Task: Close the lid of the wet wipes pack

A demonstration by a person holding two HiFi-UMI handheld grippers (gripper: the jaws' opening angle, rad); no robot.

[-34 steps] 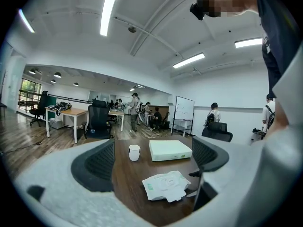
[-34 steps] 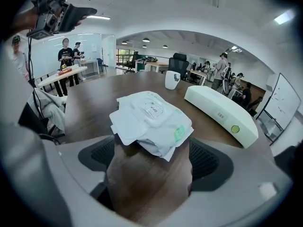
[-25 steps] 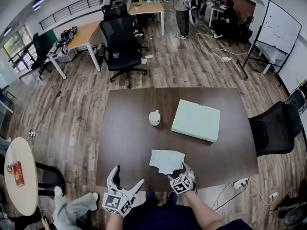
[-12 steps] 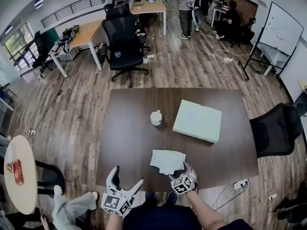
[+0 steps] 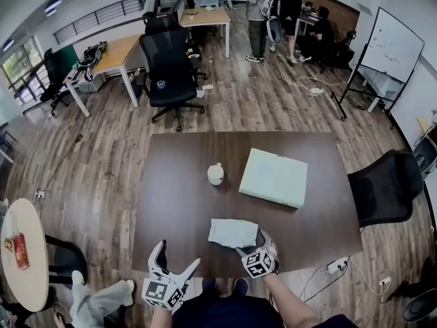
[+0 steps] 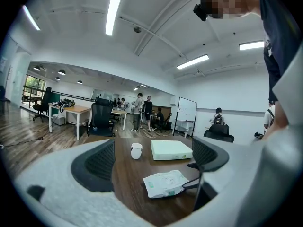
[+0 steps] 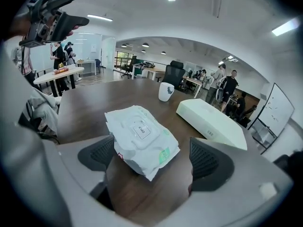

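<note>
The wet wipes pack (image 5: 233, 232) lies flat on the dark brown table (image 5: 177, 203), close to its front edge. In the right gripper view the pack (image 7: 142, 136) shows its white lid flap (image 7: 141, 129) lying flat on top. My right gripper (image 5: 252, 244) hovers at the pack's front right corner. Its jaws are opening wide, and the pack's near corner sits between them with neither pad pressing on it (image 7: 154, 163). Off the table's front left edge, my left gripper (image 5: 179, 255) stands open and empty, and its view looks at the pack (image 6: 165, 183) from the side.
A white cup (image 5: 216, 174) and a pale green flat box (image 5: 273, 178) stand further back on the table. There is a black office chair (image 5: 386, 186) at the table's right side and a power strip (image 5: 338, 265) on the floor by the front right corner. People stand far back.
My right gripper has lifted a little off the pack's front right corner and its jaws have spread wider. The left gripper has kept still.
</note>
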